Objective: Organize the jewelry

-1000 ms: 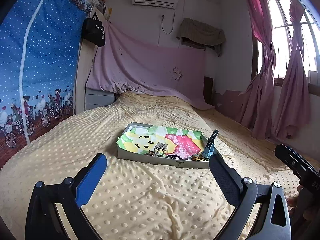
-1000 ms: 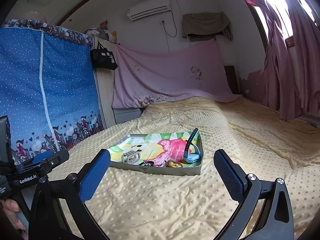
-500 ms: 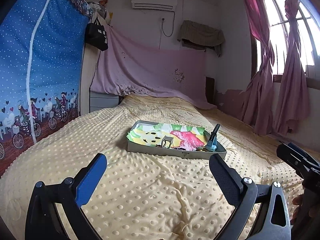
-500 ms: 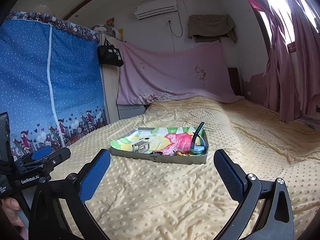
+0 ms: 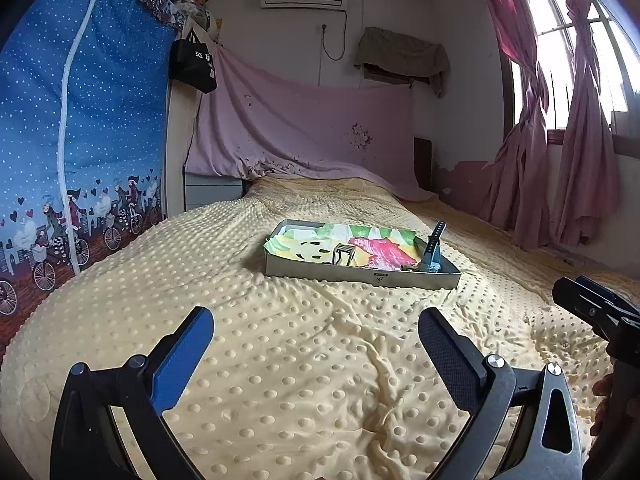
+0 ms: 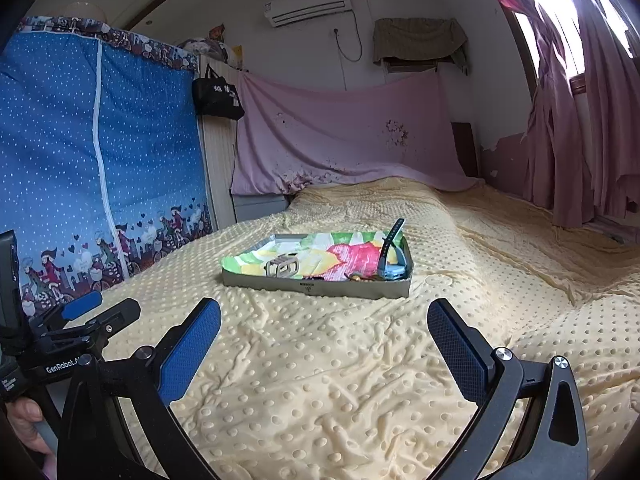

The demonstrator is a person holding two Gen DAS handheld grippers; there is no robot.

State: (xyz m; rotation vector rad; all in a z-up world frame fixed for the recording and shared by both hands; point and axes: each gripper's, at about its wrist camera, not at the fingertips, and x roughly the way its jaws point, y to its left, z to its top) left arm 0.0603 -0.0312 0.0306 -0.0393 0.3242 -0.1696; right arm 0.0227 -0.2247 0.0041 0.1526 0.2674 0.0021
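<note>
A shallow grey tray [image 5: 360,276] [image 6: 316,287] lined with a colourful cartoon cloth lies on the yellow dotted bedspread. In it lie a metal watch band [image 5: 343,253] [image 6: 282,266], a blue watch with an upright dark strap [image 5: 433,250] [image 6: 390,256], and small dark and gold pieces [image 6: 362,277] by the front wall. My left gripper [image 5: 314,330] is open and empty, well short of the tray. My right gripper [image 6: 324,322] is open and empty, also short of the tray.
The bedspread [image 5: 304,360] is wrinkled between the grippers and the tray. A blue fabric wardrobe [image 5: 80,140] stands on the left. Pink curtains [image 5: 560,160] hang on the right. The other gripper shows at each view's edge [image 5: 592,312] [image 6: 80,320].
Both cameras have dropped lower and tilted up, so the tray looks flatter and a little farther. The items in the tray have not moved. Both grippers stay open.
</note>
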